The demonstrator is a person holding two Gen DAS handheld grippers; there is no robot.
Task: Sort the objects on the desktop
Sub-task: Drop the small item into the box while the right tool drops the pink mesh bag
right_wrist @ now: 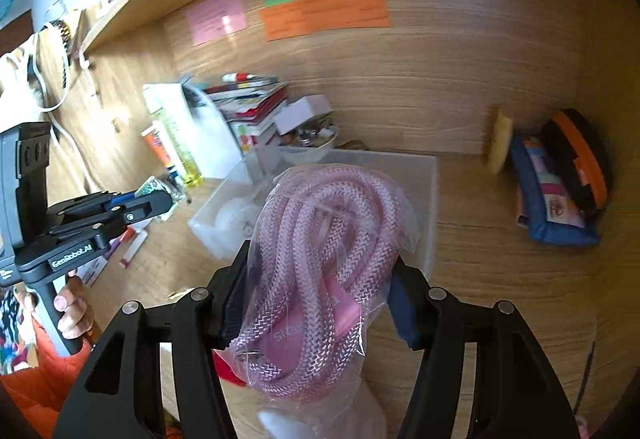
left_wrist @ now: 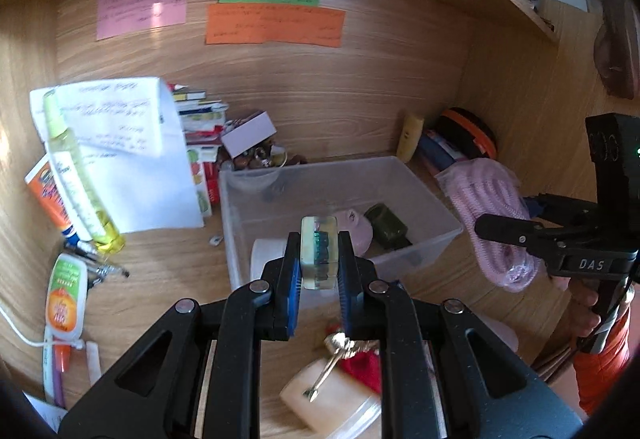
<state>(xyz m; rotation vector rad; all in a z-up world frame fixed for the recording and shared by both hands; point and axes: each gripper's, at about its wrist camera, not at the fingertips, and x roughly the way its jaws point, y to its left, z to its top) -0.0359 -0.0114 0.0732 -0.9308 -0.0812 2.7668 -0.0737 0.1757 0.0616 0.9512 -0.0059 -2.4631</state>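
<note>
Left wrist view: left gripper (left_wrist: 319, 271) fingers pinching clear resin block (left_wrist: 319, 253), held above near wall of clear bin (left_wrist: 420, 181); keys (left_wrist: 338, 351) dangle below, we judge they may snag bin rim on drop; block smooth, slip risk. Right wrist view: right gripper (right_wrist: 318, 303) fingers clamped on bagged pink rope (right_wrist: 320, 259), over table beside bin; slick plastic, bag may slide out; we flag gripper collision, both near bin.

A clear resin block (left_wrist: 319, 253) stands upright above the translucent bin (left_wrist: 420, 179); the bagged pink rope (right_wrist: 320, 271) hangs nearby.
</note>
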